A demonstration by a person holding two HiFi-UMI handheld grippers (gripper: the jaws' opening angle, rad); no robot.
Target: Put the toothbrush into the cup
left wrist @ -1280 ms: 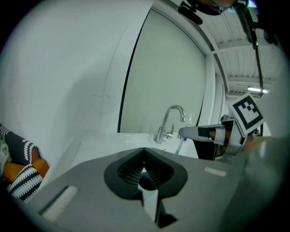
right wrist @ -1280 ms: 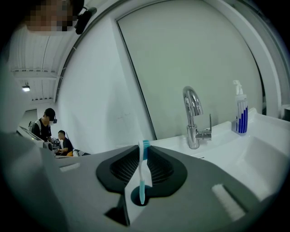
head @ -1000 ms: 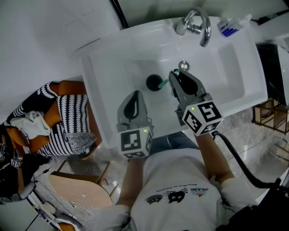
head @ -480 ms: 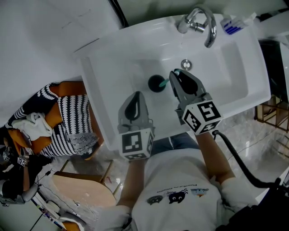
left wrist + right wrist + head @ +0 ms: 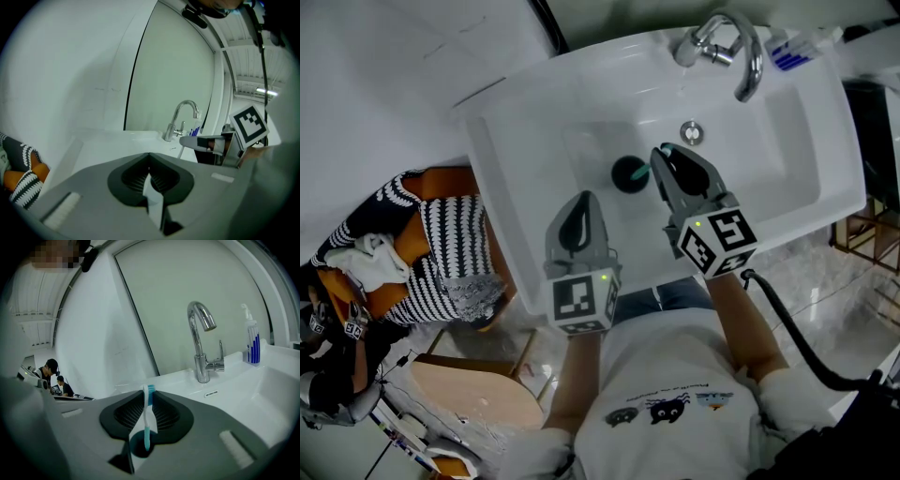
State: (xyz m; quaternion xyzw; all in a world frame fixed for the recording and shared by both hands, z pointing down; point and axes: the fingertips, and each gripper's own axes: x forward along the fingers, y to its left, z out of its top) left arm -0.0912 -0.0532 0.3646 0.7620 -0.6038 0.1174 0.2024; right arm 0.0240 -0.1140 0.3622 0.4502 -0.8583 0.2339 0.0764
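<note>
Over a white sink (image 5: 525,122), head view: the right gripper (image 5: 661,161) pinches a teal-and-white toothbrush (image 5: 643,171), whose lower end points at a dark cup (image 5: 628,174) standing in the basin below the faucet (image 5: 741,56). The left gripper (image 5: 579,202) hangs nearer the person, apart from both.

Left gripper view: its jaws are pressed together on nothing, with the sink's rim ahead.

Right gripper view: the ribbed pads clamp the brush just below its bristled head. The handle hangs down over the cup's mouth, and whether it is past the rim cannot be told.

The brush looks light, stiff and smooth, so it is likely to swivel in a pinch. The hold near the neck seems sound, and the cup may tip if knocked.
</note>
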